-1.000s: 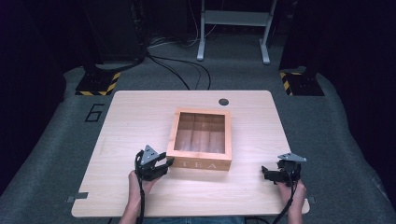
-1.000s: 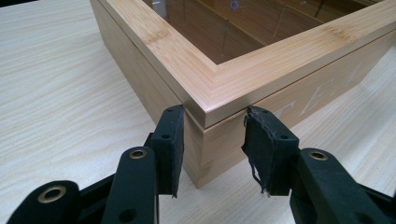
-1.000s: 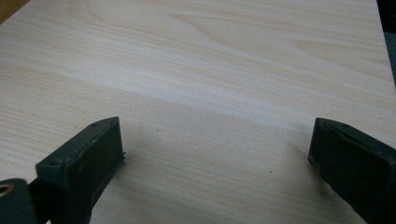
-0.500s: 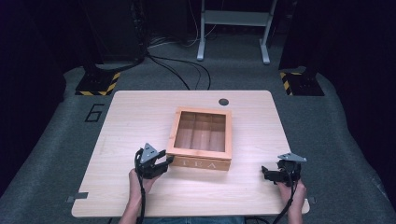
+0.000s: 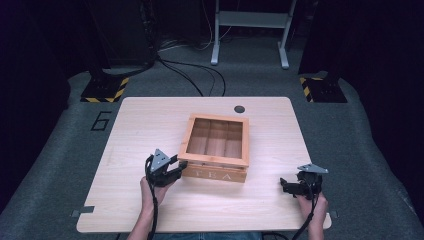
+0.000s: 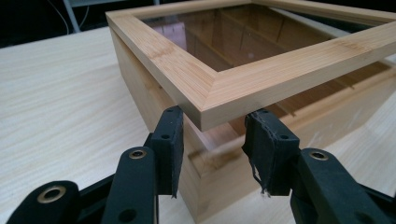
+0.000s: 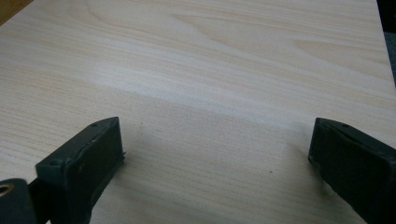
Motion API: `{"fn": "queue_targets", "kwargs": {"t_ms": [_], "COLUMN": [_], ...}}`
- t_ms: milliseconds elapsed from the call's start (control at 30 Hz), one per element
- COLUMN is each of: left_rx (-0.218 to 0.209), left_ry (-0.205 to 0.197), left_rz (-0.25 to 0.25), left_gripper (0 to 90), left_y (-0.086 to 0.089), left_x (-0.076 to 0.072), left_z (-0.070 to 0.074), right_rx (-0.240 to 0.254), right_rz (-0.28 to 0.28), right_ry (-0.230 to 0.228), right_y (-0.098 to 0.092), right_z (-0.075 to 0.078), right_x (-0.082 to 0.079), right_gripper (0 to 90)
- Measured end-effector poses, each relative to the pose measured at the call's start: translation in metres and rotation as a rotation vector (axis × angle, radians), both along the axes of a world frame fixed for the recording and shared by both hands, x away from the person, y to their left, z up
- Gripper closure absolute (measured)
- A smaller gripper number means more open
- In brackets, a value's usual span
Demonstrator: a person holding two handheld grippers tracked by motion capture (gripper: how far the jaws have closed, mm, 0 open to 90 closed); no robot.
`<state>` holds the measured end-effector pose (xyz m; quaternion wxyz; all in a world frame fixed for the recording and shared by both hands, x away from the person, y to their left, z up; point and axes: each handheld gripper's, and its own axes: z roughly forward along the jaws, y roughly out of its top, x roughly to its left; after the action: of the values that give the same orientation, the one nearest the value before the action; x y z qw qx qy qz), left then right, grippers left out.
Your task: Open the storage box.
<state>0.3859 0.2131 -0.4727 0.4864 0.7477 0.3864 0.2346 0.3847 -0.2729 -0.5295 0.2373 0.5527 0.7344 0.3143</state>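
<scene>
Left gripper (image 6: 212, 140) clamped on lid (image 6: 243, 79) corner — lid barely lifted off box (image 5: 216, 172) | right gripper (image 7: 215, 172) wide open, empty — unmoved.

From up here I see a pale wood-grain tabletop (image 5: 150, 125) with rounded corners and a small dark round grommet (image 5: 239, 108) near its far edge. It stands on grey carpet (image 5: 55, 150) that bears a dark figure 6 (image 5: 101, 120) just left of it. Two black stand bases edged in yellow-and-black hazard tape (image 5: 104, 89) (image 5: 322, 89) sit at the far corners. Black cables (image 5: 192, 75) run across the floor toward a white metal frame (image 5: 250, 30). Beyond that, the room is dark; light falls mainly on the tabletop.
</scene>
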Motion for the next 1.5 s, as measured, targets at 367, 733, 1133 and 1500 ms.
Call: {"fn": "queue_targets", "kwargs": {"t_ms": [367,733,1133,1500], "left_rx": [-0.031,0.025,0.008,0.009], "left_ry": [-0.053,-0.148,-0.176,-0.180], "left_rz": [0.010,-0.003,0.004,0.010], "left_gripper": [53.4,42.7,49.7,56.8], "left_y": [-0.003,-0.009,-0.009,-0.008], "left_x": [0.022,0.035,0.053,0.067], "left_z": [0.016,0.041,0.068,0.085], "right_rx": [0.000,0.000,0.000,0.003], "right_rz": [0.000,0.000,0.000,-0.006], "right_ry": [0.000,0.000,0.000,-0.001], "right_y": [0.000,0.000,0.000,0.000], "right_z": [0.000,0.000,0.000,0.000], "right_x": [0.000,0.000,0.000,0.000], "right_gripper": [2.5,2.5,2.5,2.5]}}
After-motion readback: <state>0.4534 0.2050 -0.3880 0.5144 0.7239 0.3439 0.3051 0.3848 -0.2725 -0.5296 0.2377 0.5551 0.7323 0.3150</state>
